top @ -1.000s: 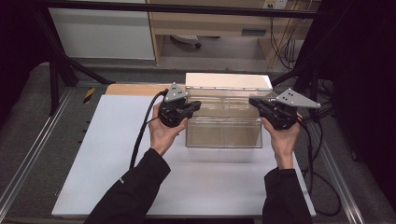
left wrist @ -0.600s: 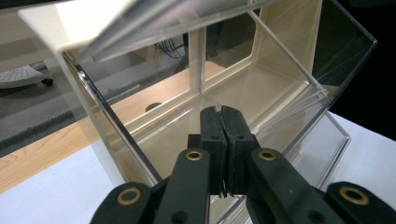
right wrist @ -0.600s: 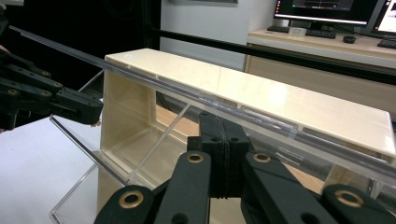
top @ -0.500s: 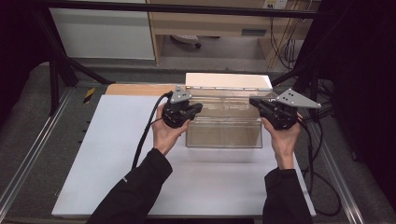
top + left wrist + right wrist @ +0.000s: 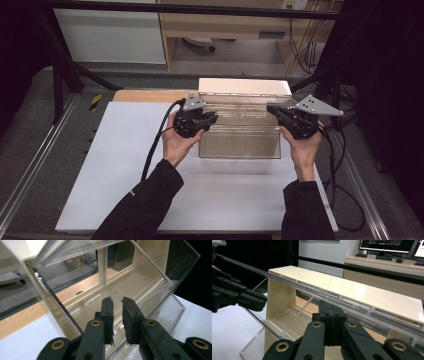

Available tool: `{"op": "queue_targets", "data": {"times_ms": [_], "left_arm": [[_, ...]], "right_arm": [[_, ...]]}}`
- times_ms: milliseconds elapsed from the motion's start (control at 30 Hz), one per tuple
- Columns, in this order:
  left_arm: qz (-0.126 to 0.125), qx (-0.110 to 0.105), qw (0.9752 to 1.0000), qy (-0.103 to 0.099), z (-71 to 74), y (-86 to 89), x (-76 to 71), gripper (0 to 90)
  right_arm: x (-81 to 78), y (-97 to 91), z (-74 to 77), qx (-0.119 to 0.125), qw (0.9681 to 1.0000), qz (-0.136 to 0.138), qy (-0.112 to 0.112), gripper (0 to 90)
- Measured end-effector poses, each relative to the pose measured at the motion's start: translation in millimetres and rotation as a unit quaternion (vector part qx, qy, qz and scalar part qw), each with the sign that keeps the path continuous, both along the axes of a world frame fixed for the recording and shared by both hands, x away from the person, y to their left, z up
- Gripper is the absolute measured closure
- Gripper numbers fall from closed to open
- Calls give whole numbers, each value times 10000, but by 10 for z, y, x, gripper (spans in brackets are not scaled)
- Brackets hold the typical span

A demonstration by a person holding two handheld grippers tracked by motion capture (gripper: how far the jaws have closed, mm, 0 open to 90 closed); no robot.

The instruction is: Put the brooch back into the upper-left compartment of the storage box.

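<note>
The clear box (image 5: 240, 127) sat on the white table (image 5: 120, 170) between the two tongs. The left gripper (image 5: 209, 118) had slid closer to the box's left end since before, its jaws a little apart. The right gripper (image 5: 274, 111) stayed put, jaws pressed together, gripping nothing I could see.

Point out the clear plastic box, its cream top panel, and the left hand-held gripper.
clear plastic box (image 5: 240, 145), high view, on its transparent front wall.
cream top panel (image 5: 342, 288), right gripper view, on its flat upper face.
left hand-held gripper (image 5: 117, 312), left gripper view, midway between its two black fingertips.
</note>
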State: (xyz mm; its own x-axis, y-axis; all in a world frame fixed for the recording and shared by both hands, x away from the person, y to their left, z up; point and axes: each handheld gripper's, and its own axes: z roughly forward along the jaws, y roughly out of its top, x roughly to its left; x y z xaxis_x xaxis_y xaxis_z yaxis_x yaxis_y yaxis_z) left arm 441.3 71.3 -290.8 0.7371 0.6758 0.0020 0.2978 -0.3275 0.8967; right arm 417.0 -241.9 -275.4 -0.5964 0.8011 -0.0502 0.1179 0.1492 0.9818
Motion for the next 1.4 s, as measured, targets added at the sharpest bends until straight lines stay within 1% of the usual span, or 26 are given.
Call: {"op": "queue_targets", "data": {"times_ms": [133,267,333,400,567,600,700,767,867,933,1067,1267,1400], "left_arm": [[-59,-36,10000,-11,50,54,-59,723],[-142,12,9999,2,95,104,-128,644],[-131,84,9999,-1,112,135,-161,605],[-170,40,9998,-3,126,182,-198,579],[-110,150,9998,-16,160,314,-295,487],[-97,147,9998,-37,156,348,-313,472],[-64,155,9999,19,124,456,-354,423],[-26,214,9998,48,88,530,-384,389],[48,143,9998,89,9,649,-433,342],[107,195,9997,71,-64,720,-466,316],[182,223,9995,161,-226,856,-512,266],[302,423,9982,302,-502,1044,-599,173],[366,458,9975,399,-679,1171,-665,133]], "right_arm": [[-2,0,1,4,10000,-2,5,900],[-2,0,-1,-14,10000,1,5,900],[-2,0,-1,-15,10000,1,5,900],[-5,2,-3,-18,10000,-1,9,900],[-7,4,-8,-8,10000,-2,22,900],[-7,2,-9,-15,10000,-2,22,900],[-7,2,-13,-22,10000,-7,27,900],[-7,1,-13,-34,10000,-6,20,900],[-8,1,-14,-32,10000,-5,28,900],[-8,1,-14,-36,10000,-3,27,900],[-6,0,-16,-37,10000,-3,38,900],[-5,-2,-16,-45,10000,-5,52,900],[0,-1,-18,-48,10000,-14,66,900]]}}
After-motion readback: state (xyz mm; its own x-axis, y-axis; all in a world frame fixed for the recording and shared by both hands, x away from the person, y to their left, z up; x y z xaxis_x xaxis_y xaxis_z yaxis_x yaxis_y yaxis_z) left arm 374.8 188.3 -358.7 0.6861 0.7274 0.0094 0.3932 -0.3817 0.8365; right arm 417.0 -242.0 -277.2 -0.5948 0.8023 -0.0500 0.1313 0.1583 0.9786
